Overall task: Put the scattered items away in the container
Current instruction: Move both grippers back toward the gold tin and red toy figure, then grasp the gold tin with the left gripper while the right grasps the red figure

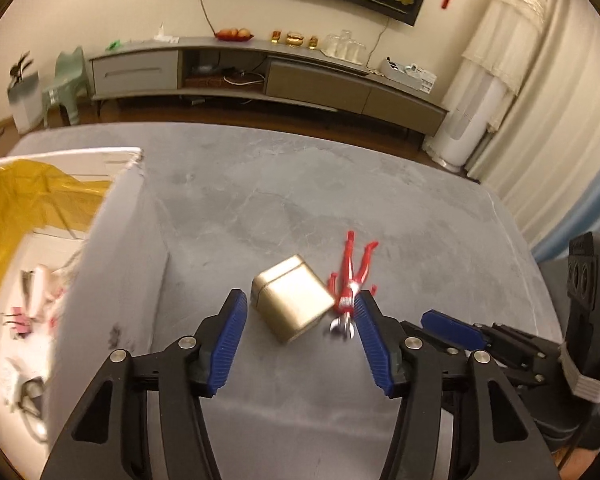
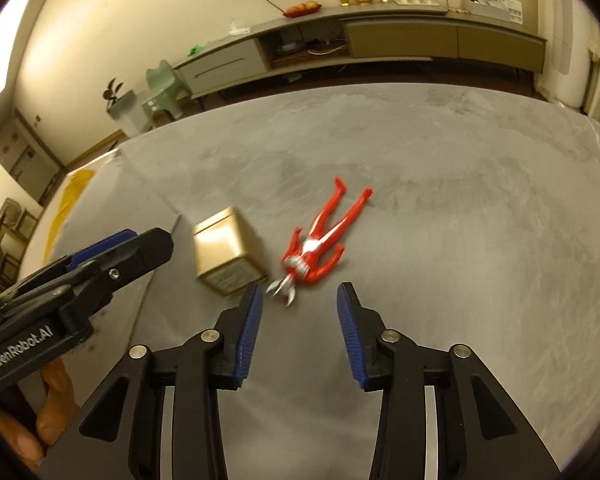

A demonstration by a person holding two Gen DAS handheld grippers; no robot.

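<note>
A gold tin box (image 1: 291, 298) (image 2: 225, 255) lies tilted on the grey table, and a red and silver toy figure (image 1: 351, 280) (image 2: 320, 240) lies flat just right of it, head toward me. My left gripper (image 1: 300, 308) is open above the table, its blue pads either side of the tin. My right gripper (image 2: 298, 300) is open too, hovering just short of the figure's head, nothing between its fingers. The container (image 1: 66, 152), a white box lined with a yellow bag, stands at the left with several small items inside.
The right gripper's body (image 1: 500, 340) shows at the right of the left wrist view; the left gripper (image 2: 80, 272) and a hand show at the left of the right wrist view. Beyond the grey table (image 1: 340, 184) stand a TV cabinet (image 1: 260, 76) and a green stool (image 1: 66, 84).
</note>
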